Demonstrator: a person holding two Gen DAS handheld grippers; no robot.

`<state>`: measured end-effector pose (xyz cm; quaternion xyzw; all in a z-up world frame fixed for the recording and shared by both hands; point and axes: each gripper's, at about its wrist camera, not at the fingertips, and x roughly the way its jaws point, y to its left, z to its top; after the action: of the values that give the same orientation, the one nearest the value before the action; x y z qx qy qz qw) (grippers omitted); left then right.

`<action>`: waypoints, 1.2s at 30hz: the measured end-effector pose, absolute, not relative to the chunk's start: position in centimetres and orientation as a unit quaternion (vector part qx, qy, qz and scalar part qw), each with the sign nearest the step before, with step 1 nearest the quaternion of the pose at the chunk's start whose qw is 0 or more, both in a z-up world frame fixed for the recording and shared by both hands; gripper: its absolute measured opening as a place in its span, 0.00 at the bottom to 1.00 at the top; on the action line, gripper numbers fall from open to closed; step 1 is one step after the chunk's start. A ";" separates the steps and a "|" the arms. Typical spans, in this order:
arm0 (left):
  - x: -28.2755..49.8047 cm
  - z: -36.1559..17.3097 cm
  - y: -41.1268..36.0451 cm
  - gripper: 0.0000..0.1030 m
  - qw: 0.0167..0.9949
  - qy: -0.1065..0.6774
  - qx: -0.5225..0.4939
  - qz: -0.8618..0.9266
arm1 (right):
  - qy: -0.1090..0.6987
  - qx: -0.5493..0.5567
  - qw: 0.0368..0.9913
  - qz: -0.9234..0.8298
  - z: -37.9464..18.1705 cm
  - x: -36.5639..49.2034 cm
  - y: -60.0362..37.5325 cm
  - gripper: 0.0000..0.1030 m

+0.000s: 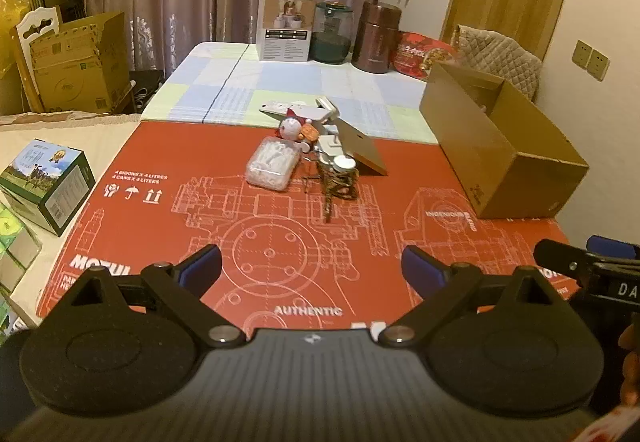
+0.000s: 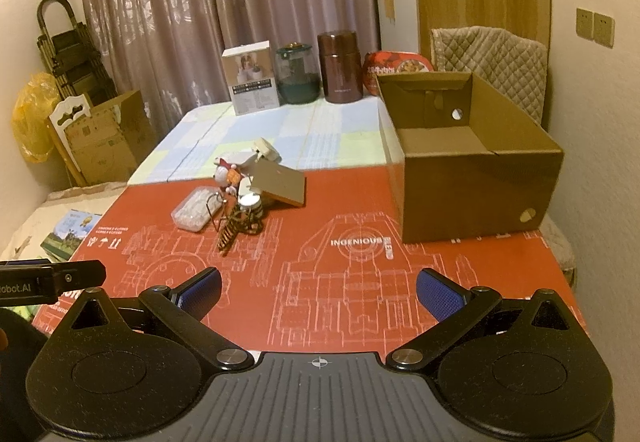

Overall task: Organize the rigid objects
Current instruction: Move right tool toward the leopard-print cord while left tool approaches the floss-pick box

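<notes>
A pile of small objects lies mid-table: a clear plastic case [image 1: 273, 163] [image 2: 195, 212], a white cat figurine [image 1: 291, 127] [image 2: 225, 175], a small white-lidded jar [image 1: 344, 164] [image 2: 250, 201], a tan board [image 1: 361, 148] [image 2: 280, 182], a little brown ladder [image 2: 228, 236] and a white phone [image 1: 276, 108]. An open cardboard box [image 1: 496, 146] [image 2: 472, 158] stands to their right. My left gripper [image 1: 312, 270] is open and empty over the red mat, short of the pile. My right gripper [image 2: 318, 292] is open and empty, also short of the pile.
The red printed mat [image 1: 280, 242] [image 2: 360, 262] covers the near table. At the back stand a white carton [image 1: 285, 26], a glass jar [image 1: 333, 34], a brown canister [image 1: 378, 38] and a red packet [image 1: 424, 52]. Boxes [image 1: 44, 182] lie at left.
</notes>
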<state>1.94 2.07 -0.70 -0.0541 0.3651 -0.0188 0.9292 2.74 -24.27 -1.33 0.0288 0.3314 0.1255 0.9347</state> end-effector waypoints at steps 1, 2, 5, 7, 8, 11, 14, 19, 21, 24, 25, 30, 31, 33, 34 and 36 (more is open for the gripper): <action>2.4 -0.8 2.4 0.91 0.929 0.365 -0.053 -0.019 | 0.331 0.028 0.935 0.128 -1.4 3.2 -24.0 0.98; 2.9 -0.8 2.7 0.91 0.929 0.366 -0.052 -0.019 | 0.330 0.027 0.935 0.130 -1.5 3.6 -23.8 0.98; 4.5 -0.8 3.8 0.91 0.929 0.368 -0.043 -0.017 | 0.329 0.024 0.934 0.140 -1.7 5.1 -22.8 0.98; 5.8 -0.8 4.5 0.91 0.930 0.367 -0.033 -0.015 | 0.327 0.020 0.933 0.146 -1.9 6.3 -21.9 0.98; 6.5 -0.9 4.8 0.91 0.930 0.367 -0.029 -0.013 | 0.328 0.021 0.933 0.149 -2.0 6.8 -21.7 0.98; 8.7 -1.1 5.8 0.91 0.931 0.365 -0.013 -0.011 | 0.329 0.018 0.931 0.157 -2.7 8.7 -20.5 0.98; 11.0 -1.6 6.4 0.91 0.931 0.363 0.012 -0.012 | 0.330 0.011 0.929 0.164 -3.5 10.5 -19.3 0.98; 14.8 -3.5 8.0 0.91 0.927 0.372 0.028 -0.025 | 0.335 0.001 0.926 0.173 -5.5 13.5 -17.3 0.98; 16.2 -4.5 8.5 0.91 0.926 0.375 0.037 -0.028 | 0.337 -0.003 0.925 0.178 -6.5 14.6 -16.6 0.97; 17.9 -6.1 9.4 0.90 0.925 0.377 0.041 -0.033 | 0.345 -0.007 0.920 0.187 -8.1 16.5 -15.5 0.87; 18.5 -6.5 9.6 0.90 0.925 0.377 0.040 -0.033 | 0.350 -0.008 0.918 0.189 -8.5 17.1 -15.1 0.84; 20.6 -8.9 10.8 0.90 0.924 0.378 0.020 -0.044 | 0.358 -0.008 0.910 0.209 -10.6 19.4 -13.3 0.78; 21.1 -9.3 10.9 0.89 0.922 0.384 0.018 -0.047 | 0.360 -0.009 0.909 0.212 -11.0 19.7 -12.9 0.76; 22.0 -9.9 10.8 0.88 0.919 0.391 0.023 -0.054 | 0.366 -0.008 0.905 0.217 -11.8 20.7 -12.0 0.73; 22.2 -10.1 10.7 0.88 0.919 0.389 0.029 -0.058 | 0.370 -0.004 0.903 0.218 -12.3 21.2 -11.7 0.69; 22.9 -10.4 10.4 0.88 0.918 0.389 0.042 -0.069 | 0.378 0.001 0.900 0.218 -13.1 22.1 -11.1 0.65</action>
<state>22.89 10.40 -10.37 0.0419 0.3892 -0.0694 0.9176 22.08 -11.10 -13.11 0.0006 0.3779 0.2176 0.8999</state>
